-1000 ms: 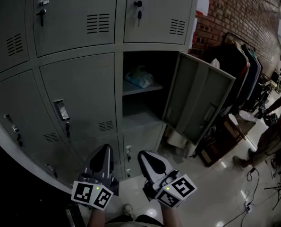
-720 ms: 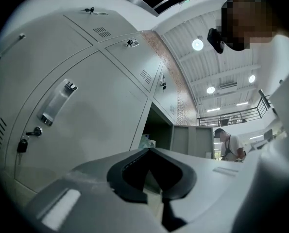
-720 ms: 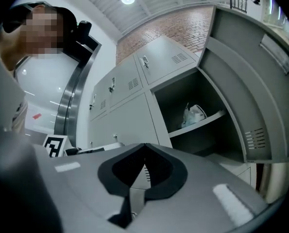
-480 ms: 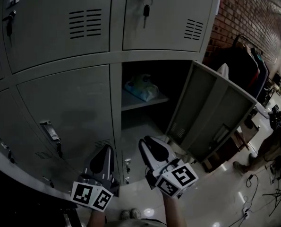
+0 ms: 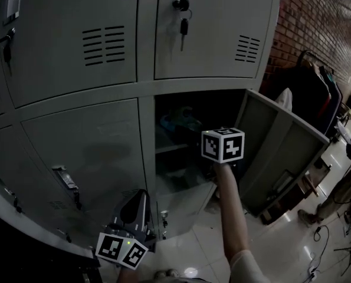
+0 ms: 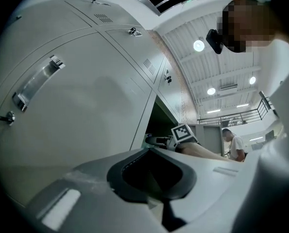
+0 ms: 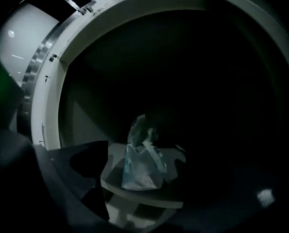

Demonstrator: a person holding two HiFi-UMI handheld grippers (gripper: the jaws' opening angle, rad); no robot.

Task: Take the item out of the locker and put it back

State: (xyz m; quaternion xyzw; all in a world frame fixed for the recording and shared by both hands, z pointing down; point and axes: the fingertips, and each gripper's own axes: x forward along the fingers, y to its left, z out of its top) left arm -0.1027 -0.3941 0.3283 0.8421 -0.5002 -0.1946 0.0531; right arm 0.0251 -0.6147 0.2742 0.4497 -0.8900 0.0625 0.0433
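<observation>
The item, a pale crumpled plastic bag (image 5: 178, 122), lies on the shelf (image 7: 144, 195) of the open locker compartment. My right arm reaches into that opening; its marker cube (image 5: 222, 144) hangs just in front of the shelf. The right gripper (image 6: 156, 141) has just been opening its jaws and stands open. In the right gripper view the bag (image 7: 142, 164) sits ahead between the spread jaws, untouched. My left gripper (image 5: 132, 211) stays low at the left before the closed lockers, shut and empty.
The locker door (image 5: 281, 152) stands swung out to the right of my right arm. Closed lockers with a key (image 5: 183, 16) fill the wall above and left. A clothes rack (image 5: 317, 87) and a person (image 5: 340, 199) are at the right.
My right gripper rose from beside the left one and went forward to the locker opening, and its jaws opened. The left gripper has stayed low. The view has drawn closer to the lockers.
</observation>
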